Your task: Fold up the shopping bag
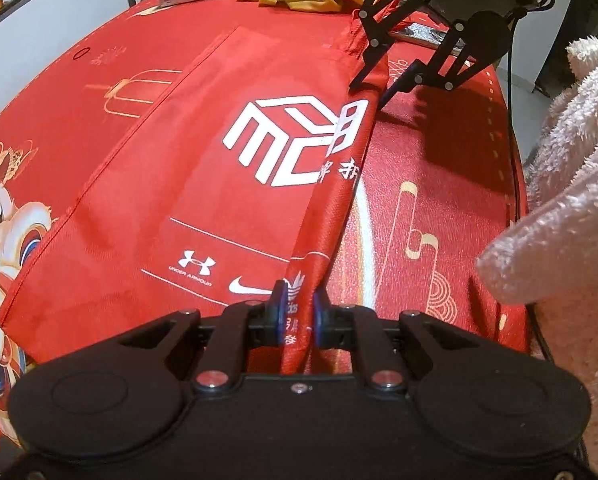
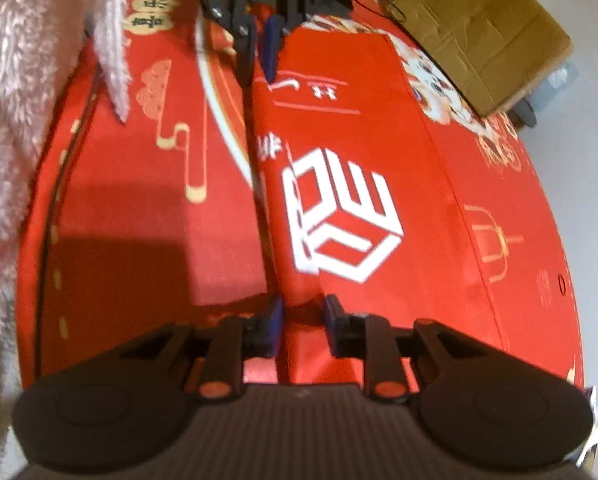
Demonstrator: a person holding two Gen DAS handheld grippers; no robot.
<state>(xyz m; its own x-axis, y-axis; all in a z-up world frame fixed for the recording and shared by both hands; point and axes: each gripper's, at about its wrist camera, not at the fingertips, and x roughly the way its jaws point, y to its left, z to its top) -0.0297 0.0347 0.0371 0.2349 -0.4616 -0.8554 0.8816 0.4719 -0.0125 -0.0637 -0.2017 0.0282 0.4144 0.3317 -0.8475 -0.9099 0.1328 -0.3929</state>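
Shopping bag, red woven fabric: left gripper clamps its raised fold, right gripper released.

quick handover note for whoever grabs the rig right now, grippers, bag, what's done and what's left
Left gripper: shut on the near end of the raised edge of the red shopping bag.
Right gripper: pads apart around the far end of that edge, grip not clear.
The bag lies flat, logo up, on the red table mat.
Done: one long edge lifted into a ridge.
Left: carry it across, flatten, then fold the rest.
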